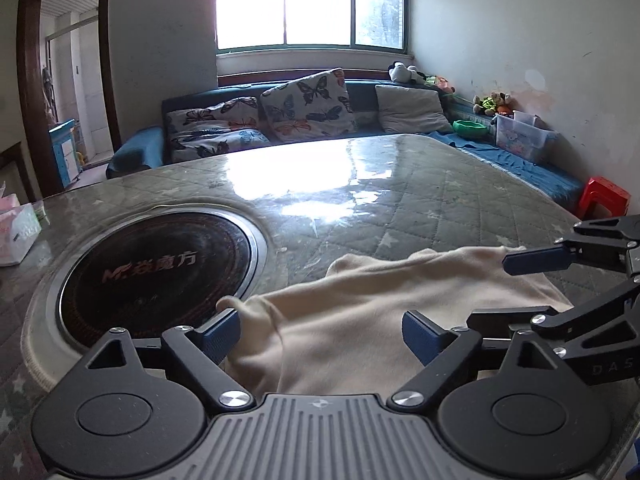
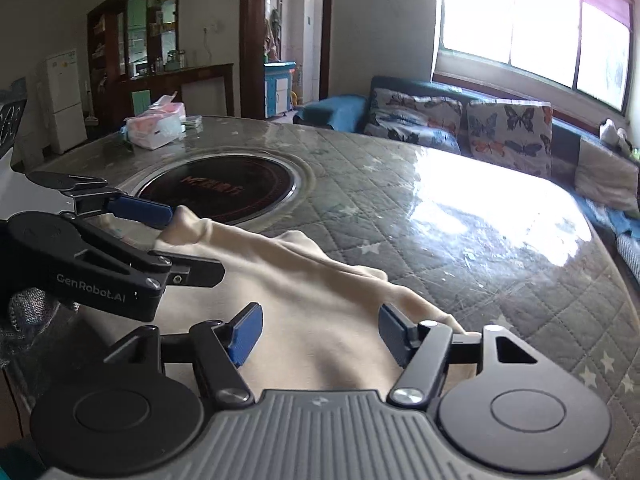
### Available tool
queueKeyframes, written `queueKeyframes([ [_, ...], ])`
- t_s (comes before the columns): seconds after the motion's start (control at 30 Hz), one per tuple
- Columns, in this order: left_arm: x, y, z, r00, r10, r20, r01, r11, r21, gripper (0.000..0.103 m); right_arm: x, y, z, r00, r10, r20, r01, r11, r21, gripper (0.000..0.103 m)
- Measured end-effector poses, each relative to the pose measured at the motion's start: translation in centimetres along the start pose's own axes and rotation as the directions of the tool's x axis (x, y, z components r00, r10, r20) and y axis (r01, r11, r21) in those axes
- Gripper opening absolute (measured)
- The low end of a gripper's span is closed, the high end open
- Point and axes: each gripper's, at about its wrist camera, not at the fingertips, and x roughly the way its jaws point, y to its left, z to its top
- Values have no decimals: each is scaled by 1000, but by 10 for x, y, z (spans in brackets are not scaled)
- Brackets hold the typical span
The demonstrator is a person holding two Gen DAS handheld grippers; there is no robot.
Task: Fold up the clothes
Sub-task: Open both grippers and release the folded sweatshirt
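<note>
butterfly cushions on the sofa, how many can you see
3. In the left wrist view, two lie stacked at the sofa's left end, upper and lower, and one stands propped beside them. The plain grey cushion doesn't count. More may be hidden.

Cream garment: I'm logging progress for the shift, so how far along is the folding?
Done: little. The cream garment lies rumpled on the quilted table, and no neat fold is visible.
In hand: the left claw and the right claw are both open, each straddling the cloth's near edge.
Left: clamp, fold over and flatten.
</note>
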Motion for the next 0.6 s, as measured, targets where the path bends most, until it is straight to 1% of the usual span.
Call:
queueKeyframes([
  [0.13,-1,-4,-9,999,39,-7,-39,999,17,91,4,9,-7,1000,-16,-15,16,1000,-6,66],
  [0.3,-3,-2,-17,998,54,-21,-54,998,14,91,1,16,-17,999,-34,-13,34,999,-28,68],
  [0.4,-6,-2,-21,998,64,-17,-64,998,14,91,-7,21,-24,998,-60,-2,59,996,-70,75],
  [0.5,-8,-1,-25,997,74,-19,-73,997,6,91,-15,25,-30,997,-78,12,79,991,-103,76],
  [0.6,-10,0,-28,997,79,-25,-79,997,-3,92,-24,27,-38,995,-97,32,100,987,-125,79],
])
